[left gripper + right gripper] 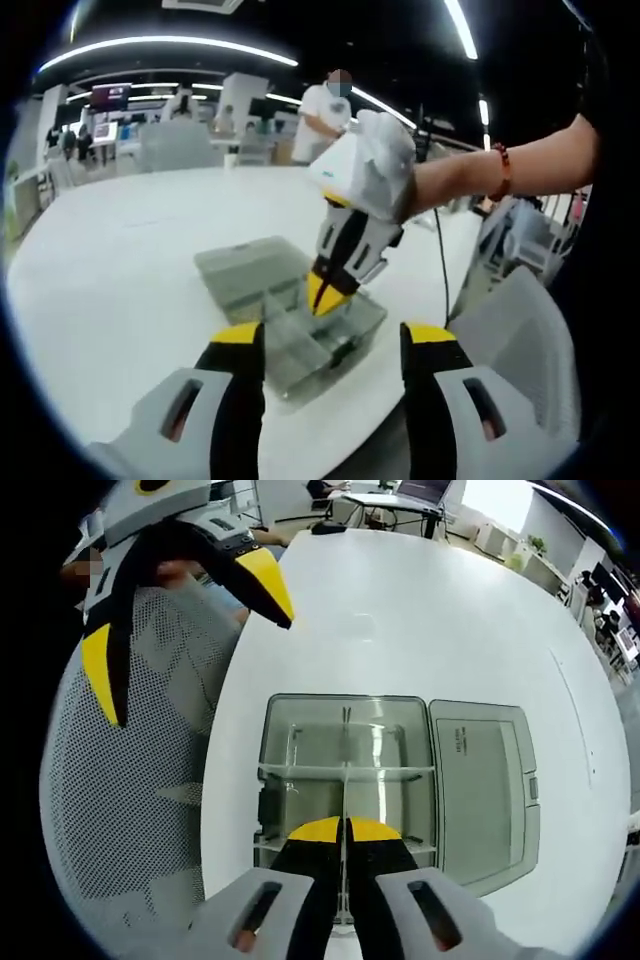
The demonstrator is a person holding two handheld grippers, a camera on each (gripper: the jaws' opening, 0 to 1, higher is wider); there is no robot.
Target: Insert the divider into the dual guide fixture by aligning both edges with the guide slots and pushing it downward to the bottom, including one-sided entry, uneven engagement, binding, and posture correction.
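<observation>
My right tool [345,830] is pinched shut on the thin clear divider [345,780], which runs on toward 12 o'clock into the clear box [300,715] on the white counter [450,610]. My left tool [330,340] hangs open, well back. The right one is nearer, so I think it pushes straight down.

The left gripper [333,345], at the bottom of the left gripper view, has two black jaws capped with yellow tips, rising out of pale grey housings that each carry a dark oval slot. The right gripper [345,830], at the bottom centre of the right gripper view, is built the same: black jaws, yellow tips, grey slotted housings. At the right of the left gripper view, the person's hand [385,165] wears a white glove and the wrist a red bracelet [501,170].
</observation>
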